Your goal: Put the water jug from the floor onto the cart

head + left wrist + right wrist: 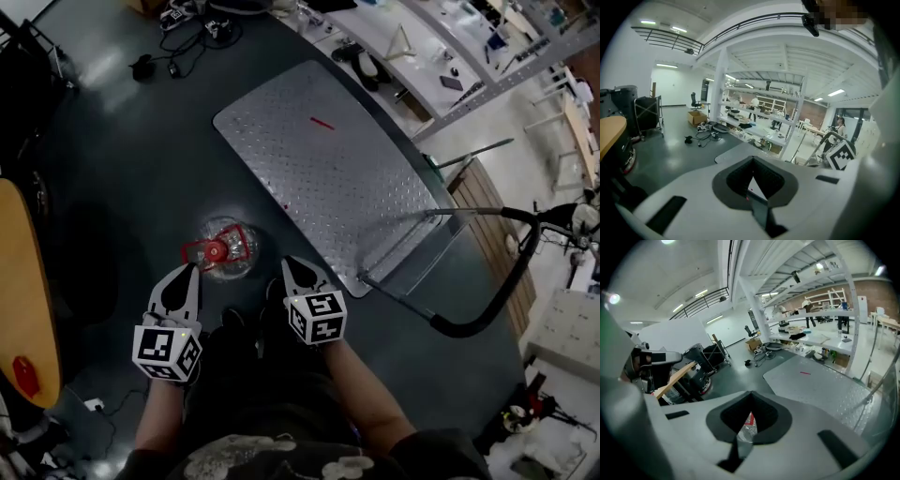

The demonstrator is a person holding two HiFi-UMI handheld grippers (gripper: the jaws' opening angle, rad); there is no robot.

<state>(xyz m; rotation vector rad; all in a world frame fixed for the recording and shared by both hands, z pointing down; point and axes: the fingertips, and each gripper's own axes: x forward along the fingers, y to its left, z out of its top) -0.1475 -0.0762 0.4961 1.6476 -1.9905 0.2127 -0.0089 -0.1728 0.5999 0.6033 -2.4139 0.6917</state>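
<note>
Jug (228, 251) (clear, red-handled) stands on floor (131, 178) beside cart (328, 178); left tongs (191, 271) and right tongs (293, 264) pressed together, empty.

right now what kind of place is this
Probably a workshop or lab hall: a steel platform cart on a grey floor, long workbenches behind it, and loose cables lying about.

Floor (112, 187): dark grey, reflecting overhead light
Cables (187, 28): lying tangled on it
Wooden table (23, 281): standing at left
Ceiling strips (677, 29): glowing white
White racks (759, 101): lining far side
</note>
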